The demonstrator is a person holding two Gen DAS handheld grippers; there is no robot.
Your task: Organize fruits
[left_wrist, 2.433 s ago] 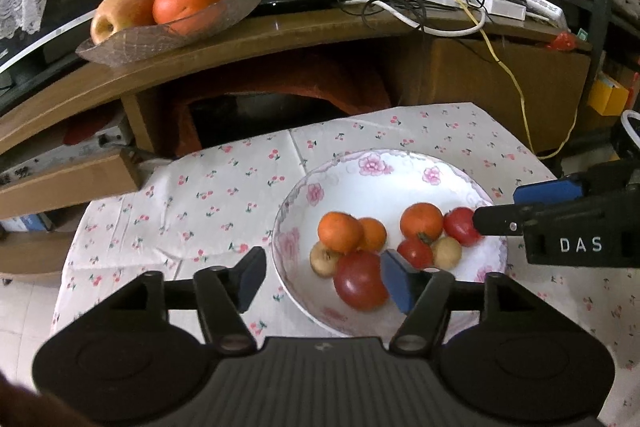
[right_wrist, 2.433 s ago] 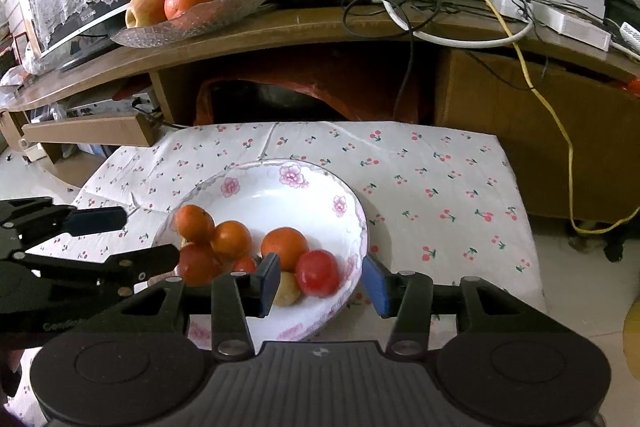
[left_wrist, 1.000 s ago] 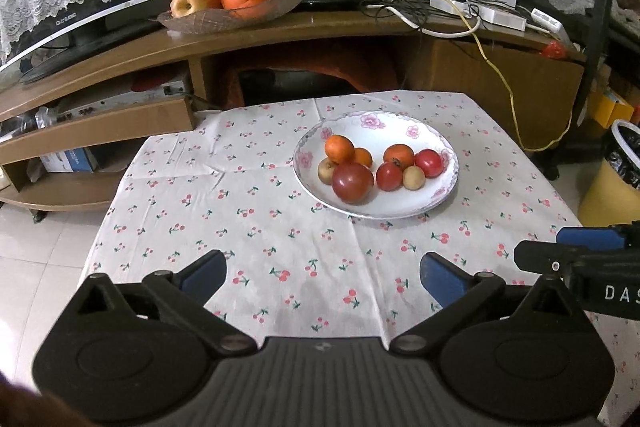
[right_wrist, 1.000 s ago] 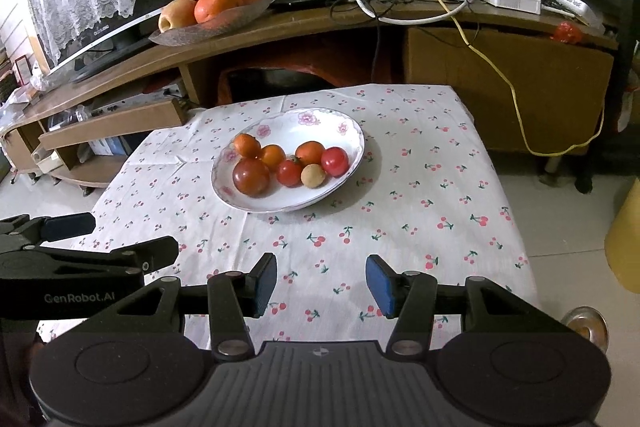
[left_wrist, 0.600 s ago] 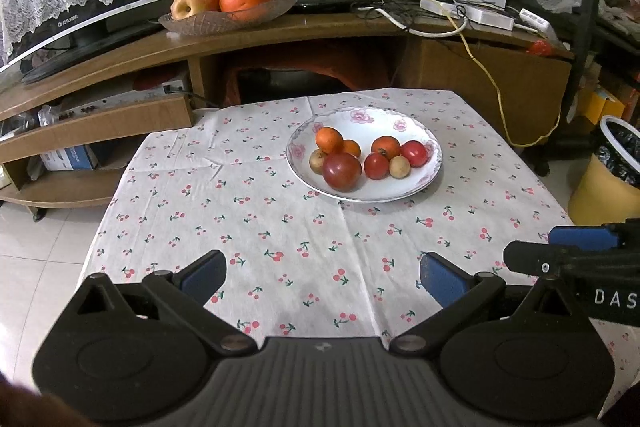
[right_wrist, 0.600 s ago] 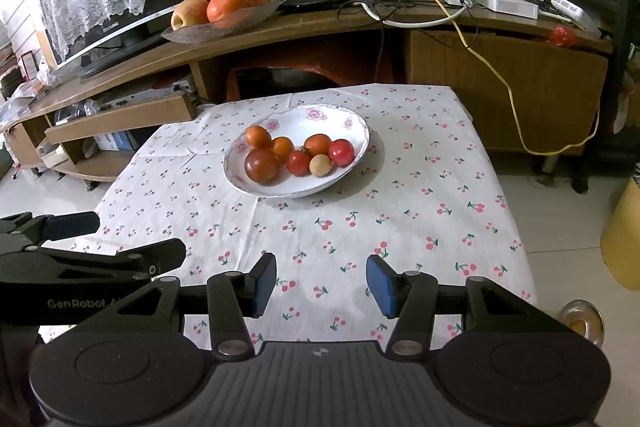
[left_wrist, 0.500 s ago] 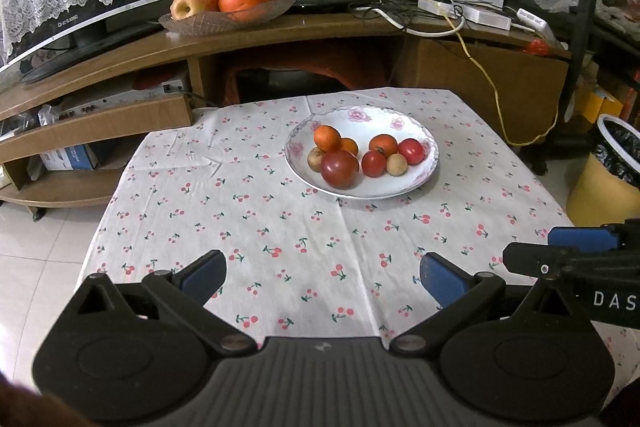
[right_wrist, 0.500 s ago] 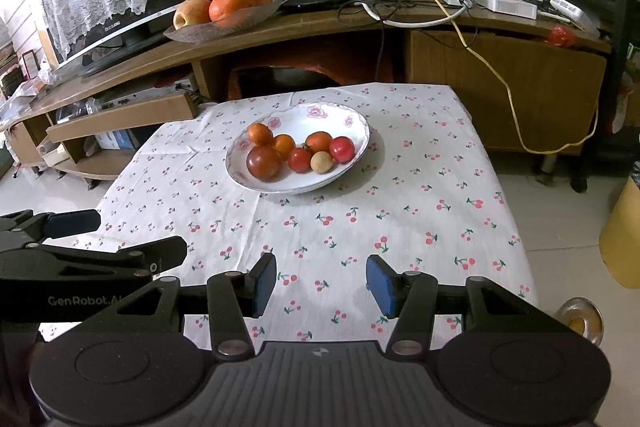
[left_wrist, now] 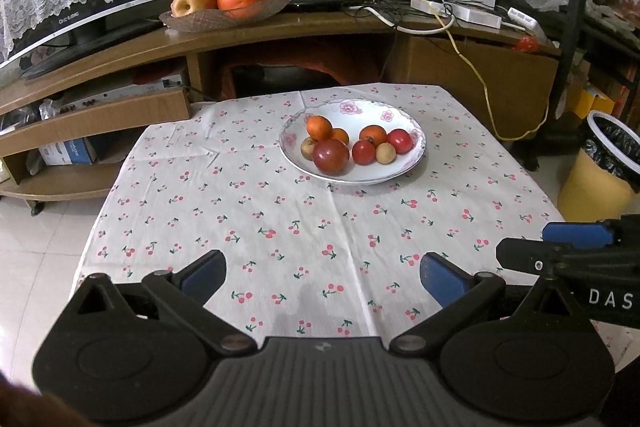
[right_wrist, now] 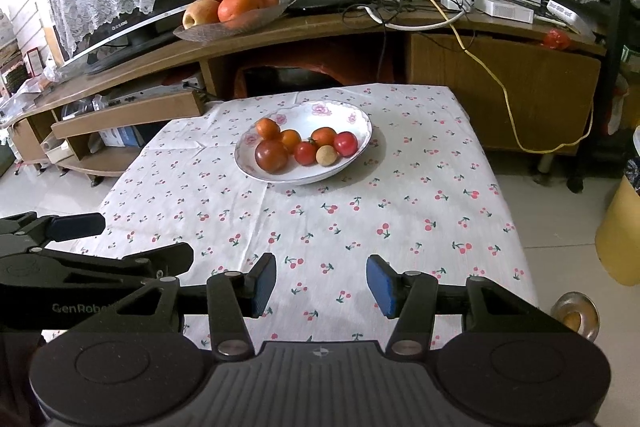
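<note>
The desk (left_wrist: 280, 219) in its cherry-print cloth is bare apart from the white bowl (left_wrist: 416, 155) toward its far side. All the fruits (left_wrist: 331, 155) sit gathered inside it (none loose on the cloth), so the sorting looks finished. The left claw (left_wrist: 322, 277) gapes wide and empty, the right claw (right_wrist: 321, 285) moderately open, also empty, both well short of the bowl.

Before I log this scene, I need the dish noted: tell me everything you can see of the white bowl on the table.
The white bowl is round, shallow and glossy, ceramic by its look, with pink flowers printed inside its rim. It sits upright on the cherry-print tablecloth, toward the far side. Inside, small orange, red and pale tan fruits lie bunched together. Neither gripper touches it.
</note>
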